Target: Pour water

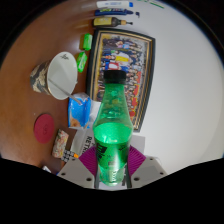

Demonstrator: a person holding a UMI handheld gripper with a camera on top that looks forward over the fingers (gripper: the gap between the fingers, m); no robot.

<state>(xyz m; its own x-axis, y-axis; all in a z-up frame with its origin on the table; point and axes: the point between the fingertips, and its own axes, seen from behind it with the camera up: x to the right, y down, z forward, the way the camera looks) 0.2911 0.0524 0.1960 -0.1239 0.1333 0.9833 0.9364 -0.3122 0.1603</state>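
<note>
**Green bottle held upright between the gripper's fingers**

The gripper (111,168) has closed partway around a green bottle (111,125), and both pink pads (90,160) press against the lower body of the bottle from either side. The bottle stands roughly upright, its dark cap (114,75) at the top and a printed label visible low on its front, right between the fingers.

Beyond the bottle lies a framed picture (128,62) showing a crowd of people, set flat on the white table (185,80). To the left of the bottle the surface is brown wood, and on it sits a clear glass (60,72) tipped towards the camera, its mouth showing. A round red coaster (46,127) lies nearer, left of the fingers, with a few small packets (70,135) just beside the bottle's lower left side. Further off, past the frame, markers (112,14) rest near the table's far edge
</note>
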